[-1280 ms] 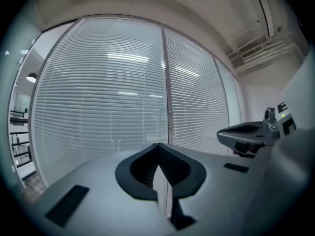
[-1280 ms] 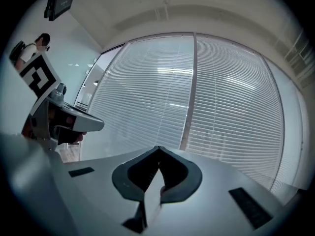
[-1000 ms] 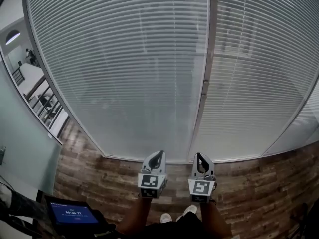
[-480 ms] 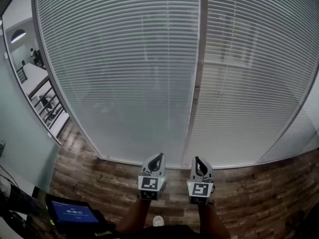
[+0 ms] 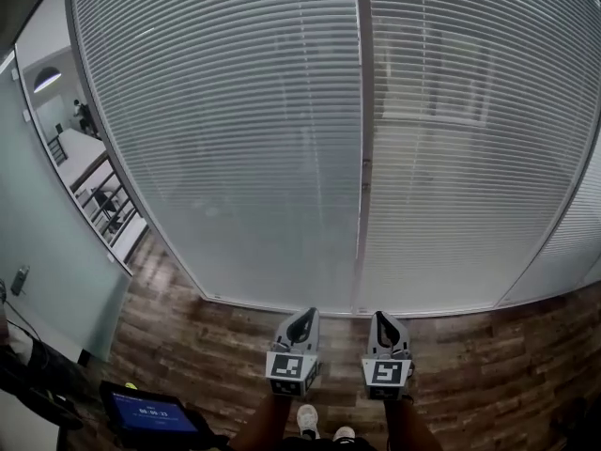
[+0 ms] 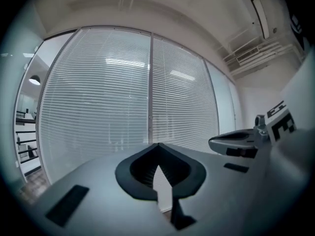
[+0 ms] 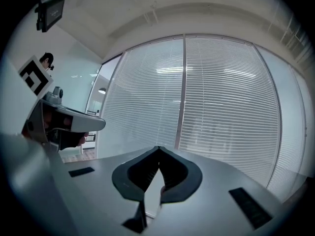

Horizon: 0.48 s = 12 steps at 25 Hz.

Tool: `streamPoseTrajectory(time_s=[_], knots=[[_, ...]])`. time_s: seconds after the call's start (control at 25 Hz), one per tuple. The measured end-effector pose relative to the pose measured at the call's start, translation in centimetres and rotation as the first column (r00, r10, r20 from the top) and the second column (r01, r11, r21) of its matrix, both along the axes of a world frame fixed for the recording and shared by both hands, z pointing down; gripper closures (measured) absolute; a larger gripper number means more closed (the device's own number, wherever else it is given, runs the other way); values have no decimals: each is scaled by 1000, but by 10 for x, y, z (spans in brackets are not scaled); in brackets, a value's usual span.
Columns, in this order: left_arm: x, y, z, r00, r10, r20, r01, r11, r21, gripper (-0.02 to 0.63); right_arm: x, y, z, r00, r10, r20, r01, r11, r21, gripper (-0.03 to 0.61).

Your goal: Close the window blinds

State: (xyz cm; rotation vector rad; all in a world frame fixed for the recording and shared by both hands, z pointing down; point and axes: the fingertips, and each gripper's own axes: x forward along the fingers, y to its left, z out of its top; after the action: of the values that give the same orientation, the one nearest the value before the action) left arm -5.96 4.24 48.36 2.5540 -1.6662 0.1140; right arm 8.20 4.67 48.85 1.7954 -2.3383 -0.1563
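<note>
I hold the left gripper (image 5: 300, 320) and right gripper (image 5: 384, 319) side by side above the floor (image 5: 188, 346), facing the blinds (image 5: 235, 139). Both pairs of jaws are clenched tip to tip.

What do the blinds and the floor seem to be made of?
Blinds: thin white slats, probably painted metal or plastic, with a slight sheen. Floor: planks with brown-grey grain, matte; wood or laminate, cannot tell.
</note>
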Motion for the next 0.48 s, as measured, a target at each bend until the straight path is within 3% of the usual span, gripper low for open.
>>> streamPoseTrajectory(time_s=[0.12, 0.28, 0.48], knots=[[-5, 25, -6, 1000, -2, -20, 3, 1000, 9, 621, 1, 21, 4, 1000, 13, 4, -13, 1000, -4, 575], [-6, 41, -26, 998, 18, 59, -23, 995, 92, 621, -1, 41, 17, 999, 41, 16, -40, 998, -44, 575], [-21, 48, -15, 999, 34, 4, -34, 999, 41, 620, -8, 52, 16, 999, 36, 29, -35, 998, -54, 575]])
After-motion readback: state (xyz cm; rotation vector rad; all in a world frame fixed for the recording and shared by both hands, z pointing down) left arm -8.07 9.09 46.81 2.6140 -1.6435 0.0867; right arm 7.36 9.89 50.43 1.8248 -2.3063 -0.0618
